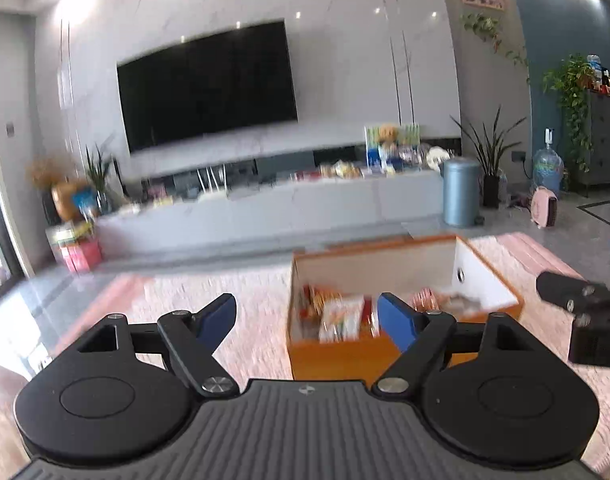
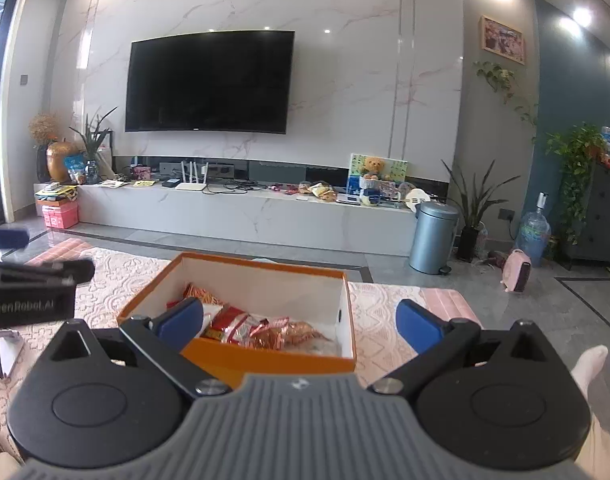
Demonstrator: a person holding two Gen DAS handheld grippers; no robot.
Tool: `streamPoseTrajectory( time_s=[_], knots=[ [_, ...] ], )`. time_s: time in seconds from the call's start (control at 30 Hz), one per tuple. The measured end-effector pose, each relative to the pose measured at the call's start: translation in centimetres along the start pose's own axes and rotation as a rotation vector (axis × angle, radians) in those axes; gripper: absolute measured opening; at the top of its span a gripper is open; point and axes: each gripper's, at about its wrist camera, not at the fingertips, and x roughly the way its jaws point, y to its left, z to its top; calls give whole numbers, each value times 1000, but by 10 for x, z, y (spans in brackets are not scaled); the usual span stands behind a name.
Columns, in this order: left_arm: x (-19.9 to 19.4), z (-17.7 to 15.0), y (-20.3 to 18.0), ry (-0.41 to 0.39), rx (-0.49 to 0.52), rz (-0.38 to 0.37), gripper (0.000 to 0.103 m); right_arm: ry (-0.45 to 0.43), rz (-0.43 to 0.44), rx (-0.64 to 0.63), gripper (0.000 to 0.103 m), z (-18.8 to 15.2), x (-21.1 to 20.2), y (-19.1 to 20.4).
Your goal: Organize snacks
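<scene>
An orange box (image 2: 273,360) with a white inside sits on a pink patterned cloth. Several snack packets (image 2: 241,328) in red, gold and orange lie in it. My right gripper (image 2: 301,316) hovers over the box's near edge, open wide, with nothing between its blue pads. In the left wrist view the same box (image 1: 337,356) is ahead and to the right, its snack packets (image 1: 341,316) blurred. My left gripper (image 1: 305,308) is also open and empty, with its right pad over the box's near edge. Each view shows the other gripper's black frame at its side edge.
The pink lace-patterned cloth (image 2: 117,276) spreads around the box. Beyond it are grey floor, a long cluttered TV console (image 2: 245,208) under a wall TV, and a blue bin (image 2: 431,236). A person's white-clad limb (image 2: 589,364) is at the right. A flat device (image 2: 1,352) lies at the left.
</scene>
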Motion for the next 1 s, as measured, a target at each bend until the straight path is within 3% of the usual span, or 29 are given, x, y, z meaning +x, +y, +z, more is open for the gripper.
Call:
streamPoseTrajectory(
  time_s=[0.2,0.53,1.0],
  knots=[
    [18,-21,6,93,-46,-23,94,24,-25,4,100,-27,3,8],
    [29,-51,5,172,-66,-59,94,90,-30,4,100,-54,30,13],
    [41,-61,-5,231,-40,-67,94,165,-24,10,100,-69,53,12]
  ],
)
